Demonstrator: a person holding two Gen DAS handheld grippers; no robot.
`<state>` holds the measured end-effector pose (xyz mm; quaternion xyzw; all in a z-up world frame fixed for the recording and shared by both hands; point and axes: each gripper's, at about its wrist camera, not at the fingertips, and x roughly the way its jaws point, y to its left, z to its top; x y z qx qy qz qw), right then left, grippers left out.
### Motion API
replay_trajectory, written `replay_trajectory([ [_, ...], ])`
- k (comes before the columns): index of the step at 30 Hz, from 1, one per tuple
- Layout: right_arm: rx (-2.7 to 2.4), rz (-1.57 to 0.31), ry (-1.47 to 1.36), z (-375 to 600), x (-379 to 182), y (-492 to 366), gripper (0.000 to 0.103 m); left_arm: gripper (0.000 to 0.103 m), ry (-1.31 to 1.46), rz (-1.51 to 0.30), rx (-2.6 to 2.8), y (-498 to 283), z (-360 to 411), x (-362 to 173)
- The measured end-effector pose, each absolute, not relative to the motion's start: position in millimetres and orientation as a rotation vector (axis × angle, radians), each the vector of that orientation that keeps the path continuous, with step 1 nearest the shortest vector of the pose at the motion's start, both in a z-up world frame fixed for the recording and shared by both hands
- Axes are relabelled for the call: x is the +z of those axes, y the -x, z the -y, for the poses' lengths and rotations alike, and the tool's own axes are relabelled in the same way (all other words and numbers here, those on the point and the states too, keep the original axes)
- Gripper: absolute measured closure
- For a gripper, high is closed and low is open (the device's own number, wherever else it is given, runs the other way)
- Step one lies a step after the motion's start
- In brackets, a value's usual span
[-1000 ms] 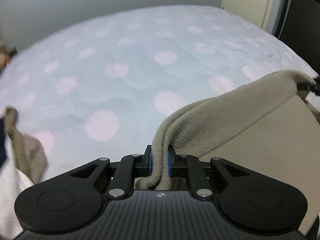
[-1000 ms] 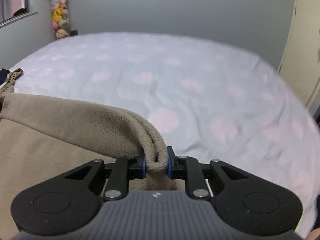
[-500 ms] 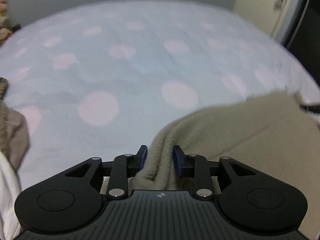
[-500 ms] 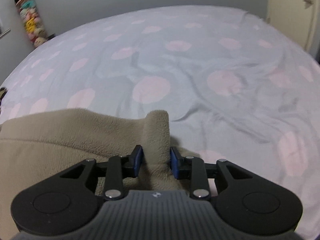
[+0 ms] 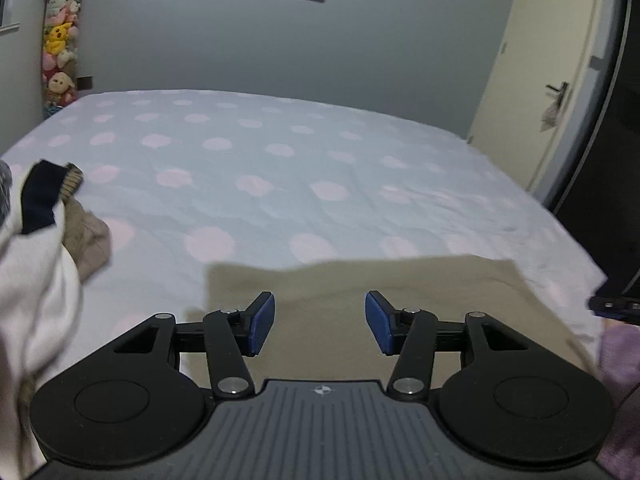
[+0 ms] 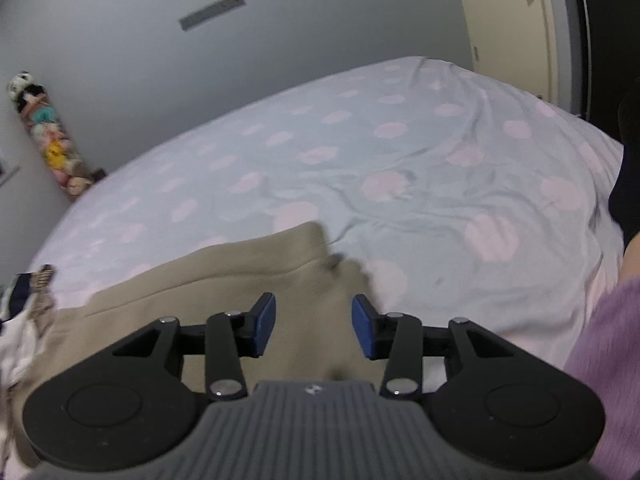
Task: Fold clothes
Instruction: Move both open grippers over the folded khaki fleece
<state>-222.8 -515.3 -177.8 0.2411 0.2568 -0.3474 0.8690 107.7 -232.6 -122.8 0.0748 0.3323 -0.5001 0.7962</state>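
Now the beige garment [image 5: 360, 280] lies flat on the near side of the bed [image 5: 280, 168], with a straight far edge. Both the left gripper [image 5: 320, 322] and the right gripper [image 6: 314, 326] hover over it, jaws apart and holding nothing. More clothes [image 5: 36, 264] wait unfolded at the left.

Black claws [image 5: 319, 323], blue pads [image 6: 265, 323], purple sleeve [image 6: 608, 344]

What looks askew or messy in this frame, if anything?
The beige garment lies mostly flat on the bed, but its far right corner is bunched and rumpled, so that edge is uneven. A loose heap of other clothes sits at the left. Both hand-held grippers are open and empty.
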Motion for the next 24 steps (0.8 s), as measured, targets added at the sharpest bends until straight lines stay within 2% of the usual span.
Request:
replay_trajectory([
  [8, -0.586, -0.488, -0.406, 413.4, -170.2, 220.3, 0.054, 0.055, -0.178, -0.684, -1.147, -15.7, 243.2, -149.5],
  [11, -0.541, -0.527, -0.309, 380.3, -181.3, 203.3, 0.054, 0.055, -0.218, -0.656, -1.145, 8.5, 250.8, -167.6],
  [15, -0.528, -0.61, -0.183, 361.9, -206.8, 179.8, 0.053, 0.055, -0.238, -0.682, -1.137, 22.5, 257.9, -196.1],
  [19, -0.508, -0.717, -0.244, 370.2, -241.5, 171.7, 0.048, 0.055, -0.326, -0.743, -1.119, 22.4, 267.2, -224.7],
  [24, -0.492, -0.725, -0.239, 370.6, -259.8, 173.4, 0.046, 0.055, -0.367, -0.722, -1.12, 22.9, 271.2, -234.5],
])
